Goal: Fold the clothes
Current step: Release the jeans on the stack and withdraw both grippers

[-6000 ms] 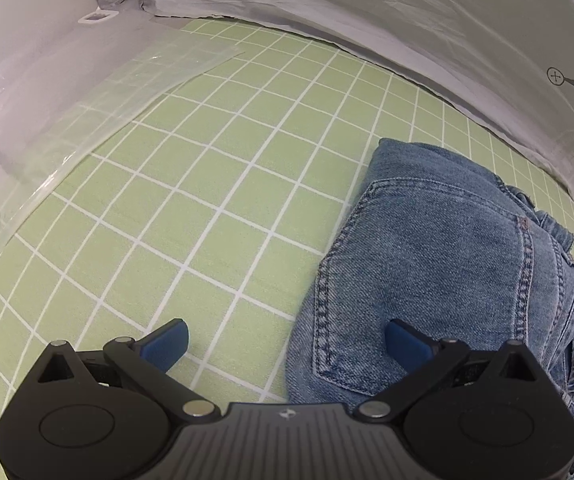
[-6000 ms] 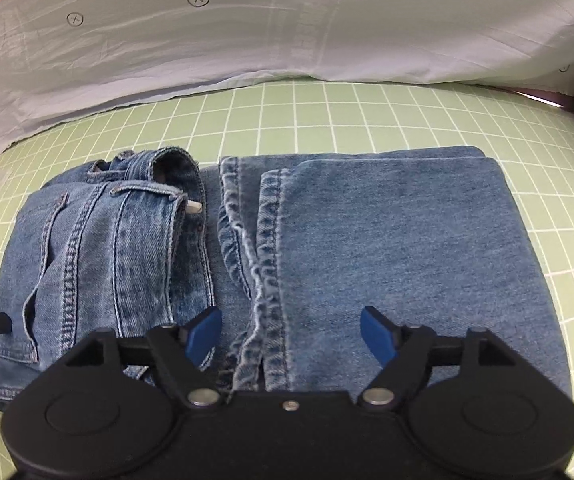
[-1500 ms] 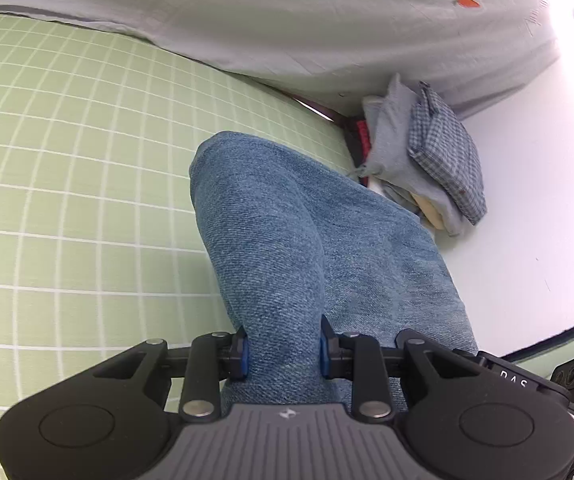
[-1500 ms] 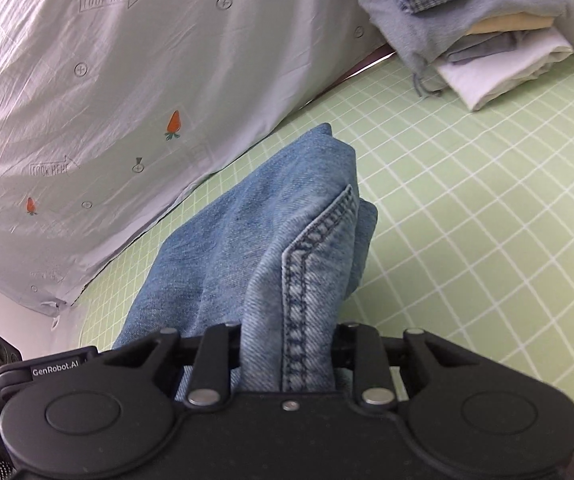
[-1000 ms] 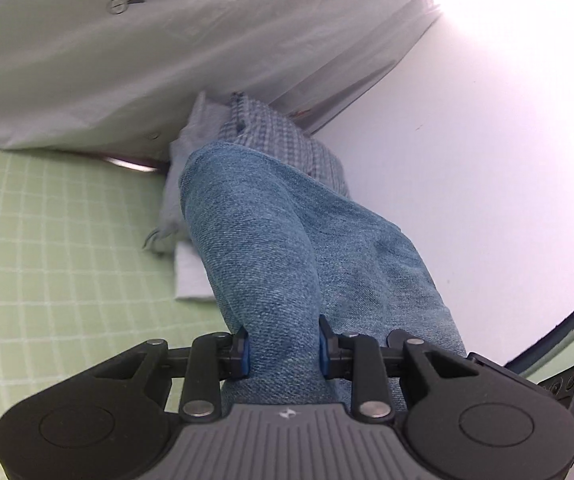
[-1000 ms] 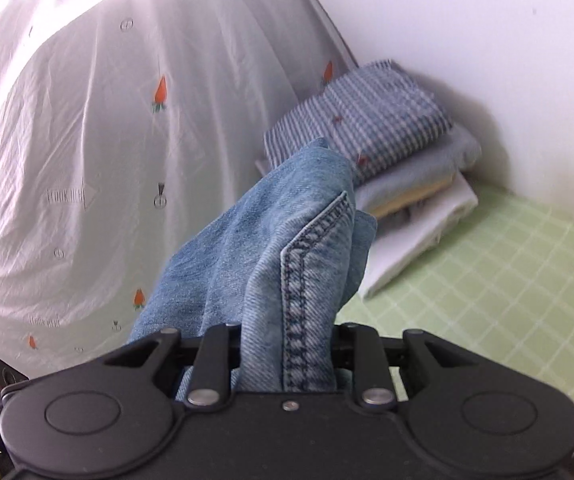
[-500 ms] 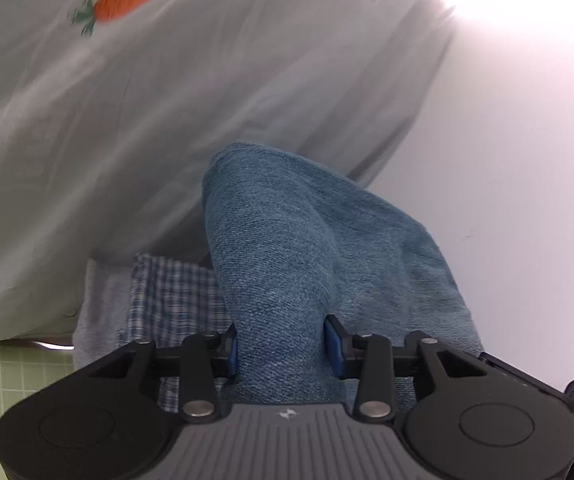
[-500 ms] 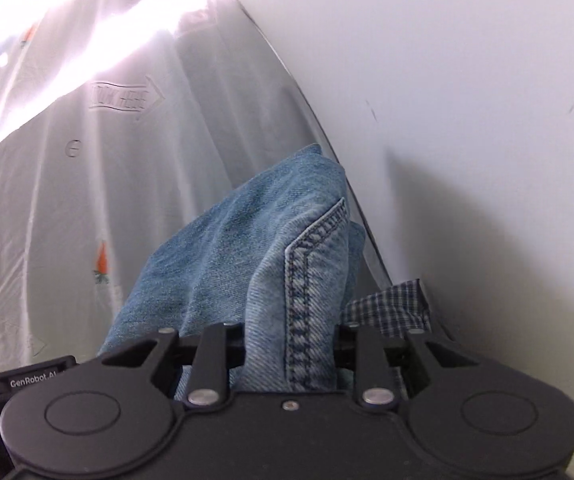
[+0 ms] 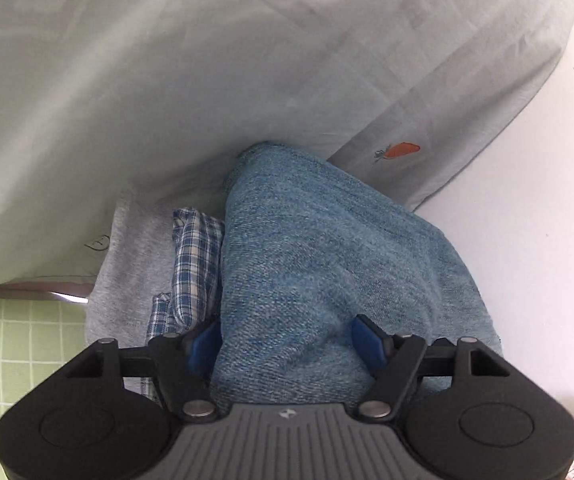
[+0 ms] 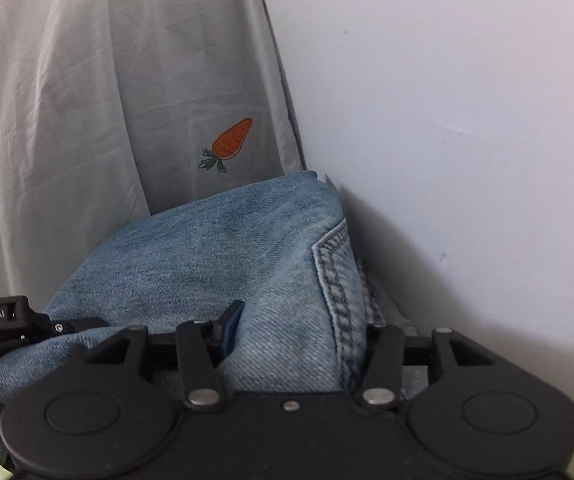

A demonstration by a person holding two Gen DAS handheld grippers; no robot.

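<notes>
Both grippers are letting go: the left gripper [image 9: 287, 340] and the right gripper [image 10: 299, 332], clamped on the folded jeans [image 9: 327, 248] half a second ago, are now standing with fingers spread either side of the denim. The jeans are settling on the folded stack [image 9: 191, 256], against the carrot-print sheet [image 10: 87, 120], so this garment looks delivered.

A green mat with white grid lines [image 9: 11, 344], showing only low on the left in the left wrist view. Right of that mat, a grey folded cloth [image 9: 127, 264] lying at its edge. On the grey cloth, a blue checked cloth [image 9: 193, 264]. Behind the mat, a pale sheet [image 9: 167, 80] hanging down to its far edge.
</notes>
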